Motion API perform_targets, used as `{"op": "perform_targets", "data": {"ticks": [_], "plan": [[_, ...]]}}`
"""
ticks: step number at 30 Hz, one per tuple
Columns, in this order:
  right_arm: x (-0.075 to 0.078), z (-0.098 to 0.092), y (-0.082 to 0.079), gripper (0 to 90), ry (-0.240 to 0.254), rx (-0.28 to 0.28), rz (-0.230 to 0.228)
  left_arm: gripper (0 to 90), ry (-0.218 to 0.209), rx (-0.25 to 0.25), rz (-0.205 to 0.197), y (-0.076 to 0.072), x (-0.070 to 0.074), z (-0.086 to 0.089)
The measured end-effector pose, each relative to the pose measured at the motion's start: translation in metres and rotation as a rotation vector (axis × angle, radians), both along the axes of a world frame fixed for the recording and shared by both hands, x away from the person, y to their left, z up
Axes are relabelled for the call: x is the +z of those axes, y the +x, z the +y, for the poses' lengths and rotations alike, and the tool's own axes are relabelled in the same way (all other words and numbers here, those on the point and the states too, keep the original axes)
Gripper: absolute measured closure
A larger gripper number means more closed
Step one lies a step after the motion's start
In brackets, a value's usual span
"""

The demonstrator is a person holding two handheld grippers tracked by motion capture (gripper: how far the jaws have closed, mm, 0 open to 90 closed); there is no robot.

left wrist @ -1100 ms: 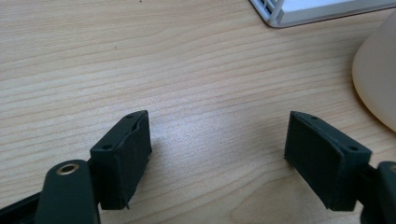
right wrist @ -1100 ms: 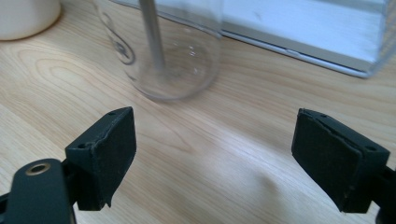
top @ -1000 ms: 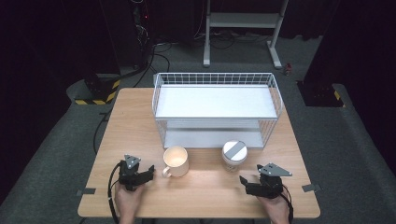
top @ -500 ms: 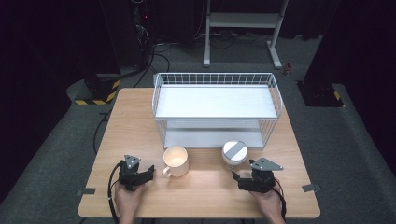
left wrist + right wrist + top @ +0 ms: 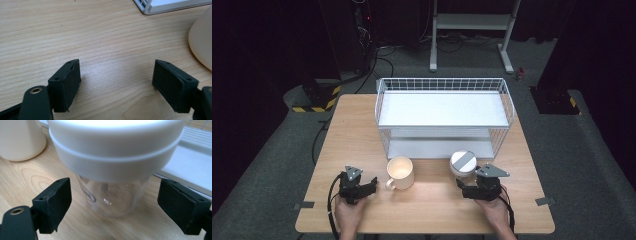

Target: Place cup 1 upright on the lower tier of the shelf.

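A clear glass jar (image 5: 463, 165) with a wide white lid (image 5: 112, 147) stands on the wooden table (image 5: 357, 130) in front of the wire rack. My right gripper (image 5: 464, 187) sits just in front of it, open, its jaws on either side of the jar's glass body (image 5: 112, 197) without touching it. A cream mug (image 5: 400, 172) stands left of the jar, handle toward the left. My left gripper (image 5: 371, 184) rests on the table left of the mug, open, with bare wood between its jaws (image 5: 116, 75). The mug's side (image 5: 201, 42) lies to the right in the left gripper view.
A white wire rack (image 5: 444, 117) with two shelves stands at the back middle of the table, right behind the jar and mug. Tape marks (image 5: 544, 201) sit near the table's front corners. A metal stand (image 5: 472, 30) stands on the floor beyond.
My right gripper has moved left and forward up to the jar, so the jar now stands between its open jaws. The left gripper, mug and jar have not moved.
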State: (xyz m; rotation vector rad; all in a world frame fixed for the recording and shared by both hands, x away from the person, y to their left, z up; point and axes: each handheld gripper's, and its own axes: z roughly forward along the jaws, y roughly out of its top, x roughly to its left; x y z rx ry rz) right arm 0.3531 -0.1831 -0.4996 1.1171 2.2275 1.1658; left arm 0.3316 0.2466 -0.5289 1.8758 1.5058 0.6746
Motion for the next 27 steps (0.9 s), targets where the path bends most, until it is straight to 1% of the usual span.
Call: {"op": "perform_targets", "data": {"ticks": [1,2,10,14,20,27], "plan": [[0.000,0.001,0.001,12.0,0.002,-0.002,0.004,22.7,0.000,0.000,0.000,0.000,0.000,0.000],[0.001,0.002,0.002,12.0,-0.002,0.002,-0.006,22.7,0.000,0.000,0.000,0.000,0.000,0.000],[0.001,0.009,0.008,12.6,0.000,0.002,-0.010,22.7,-0.001,0.000,0.000,0.000,0.000,0.000],[0.001,0.013,0.013,13.1,-0.002,0.006,0.006,22.8,-0.001,0.000,0.000,0.000,0.000,0.000],[-0.001,0.016,0.017,16.9,-0.017,0.000,-0.014,22.8,-0.001,0.000,0.000,0.000,0.000,0.000],[-0.002,0.017,0.016,18.0,-0.028,-0.002,-0.032,22.8,-0.001,-0.001,-0.001,0.000,0.000,0.000]]}}
